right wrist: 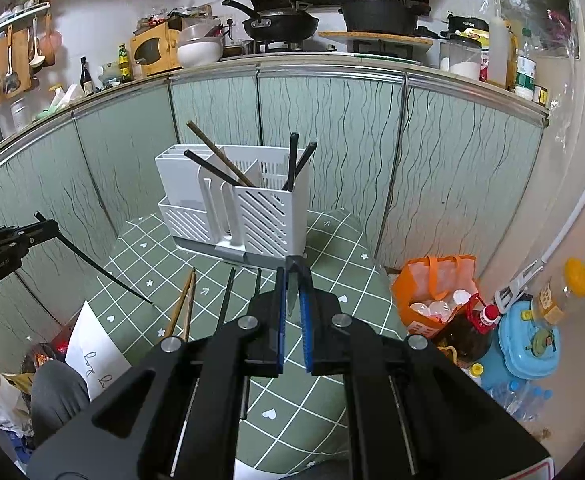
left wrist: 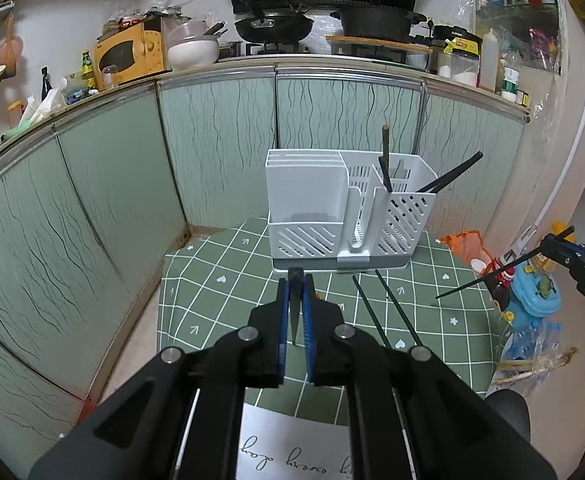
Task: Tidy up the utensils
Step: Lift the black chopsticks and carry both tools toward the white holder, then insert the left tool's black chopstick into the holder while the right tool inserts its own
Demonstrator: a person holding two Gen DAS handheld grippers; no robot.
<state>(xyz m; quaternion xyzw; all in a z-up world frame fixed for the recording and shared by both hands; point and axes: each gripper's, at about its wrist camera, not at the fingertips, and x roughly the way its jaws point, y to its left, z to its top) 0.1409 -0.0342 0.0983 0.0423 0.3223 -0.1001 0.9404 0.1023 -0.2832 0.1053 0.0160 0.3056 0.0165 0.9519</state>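
Left gripper (left wrist: 297, 276) and right gripper (right wrist: 293, 264) each pinch a black chopstick (left wrist: 294, 312), mostly hidden between pads; white utensil holder (left wrist: 348, 208) at green checked tablecloth (left wrist: 212, 304) far edge, kitchen cabinets (left wrist: 220, 136) behind

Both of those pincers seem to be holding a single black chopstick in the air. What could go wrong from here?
The left gripper and right gripper each pinch a thin black chopstick near one end, so it could swivel or slip. Aiming the long free end into the white utensil holder may knock chopsticks already standing there.
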